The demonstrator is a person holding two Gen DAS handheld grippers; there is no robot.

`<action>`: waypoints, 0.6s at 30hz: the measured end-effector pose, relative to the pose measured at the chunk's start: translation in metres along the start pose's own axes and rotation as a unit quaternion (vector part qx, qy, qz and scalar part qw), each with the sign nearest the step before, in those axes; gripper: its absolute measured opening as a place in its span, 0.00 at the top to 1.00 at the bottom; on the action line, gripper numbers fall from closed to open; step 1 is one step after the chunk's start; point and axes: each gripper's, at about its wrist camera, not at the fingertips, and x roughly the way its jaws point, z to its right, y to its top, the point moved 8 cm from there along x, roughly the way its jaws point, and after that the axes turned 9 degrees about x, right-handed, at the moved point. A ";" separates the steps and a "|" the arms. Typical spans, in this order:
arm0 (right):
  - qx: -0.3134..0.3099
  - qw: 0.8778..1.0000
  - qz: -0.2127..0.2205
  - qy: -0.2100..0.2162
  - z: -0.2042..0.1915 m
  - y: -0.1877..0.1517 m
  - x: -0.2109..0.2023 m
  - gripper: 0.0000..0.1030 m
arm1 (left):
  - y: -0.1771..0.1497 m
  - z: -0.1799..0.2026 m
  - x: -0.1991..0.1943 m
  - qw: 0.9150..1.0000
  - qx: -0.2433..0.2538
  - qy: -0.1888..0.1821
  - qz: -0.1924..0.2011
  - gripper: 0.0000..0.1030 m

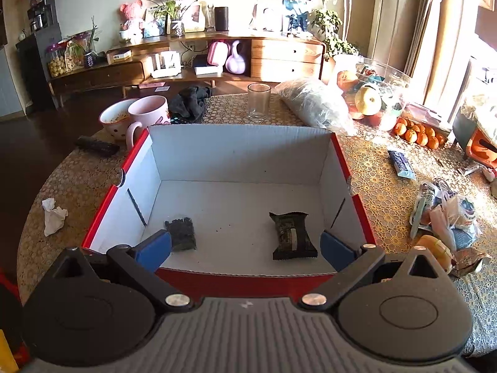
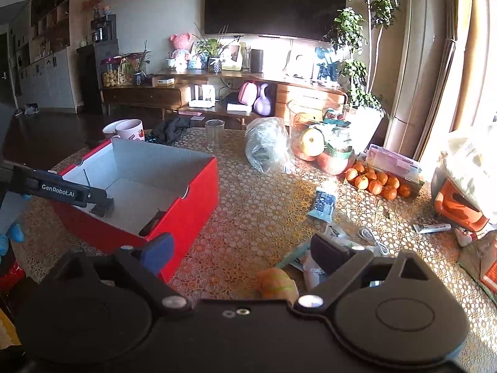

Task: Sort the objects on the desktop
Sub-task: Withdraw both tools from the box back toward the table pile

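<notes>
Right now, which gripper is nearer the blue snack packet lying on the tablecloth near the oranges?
Right. The right gripper hangs open over the tablecloth just beside the red box, with the blue packet ahead of it. The left gripper is open over the box's near edge, with the packet off to its right.

The lace-covered bench (image 1: 372, 168) carries a red box (image 1: 242, 279) between the left fingers (image 1: 153, 247), mugs (image 1: 149, 115) and a glass (image 1: 258, 102) beyond them.

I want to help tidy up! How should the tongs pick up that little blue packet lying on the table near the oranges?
Grip the blue packet across its narrow width, at the middle, coming down from above. It lies flat on the tablecloth with clear space along both long edges, so the open right tongs can straddle it.
</notes>
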 end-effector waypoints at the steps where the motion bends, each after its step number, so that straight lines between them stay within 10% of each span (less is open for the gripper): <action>1: 0.003 1.000 0.000 -0.002 0.003 -0.001 -0.002 0.08 | 0.000 0.003 -0.004 1.000 0.003 0.000 0.004 0.00; 18: 0.026 0.999 0.020 -0.040 0.047 -0.030 -0.027 0.08 | -0.014 0.076 -0.043 0.997 0.032 -0.041 0.048 0.00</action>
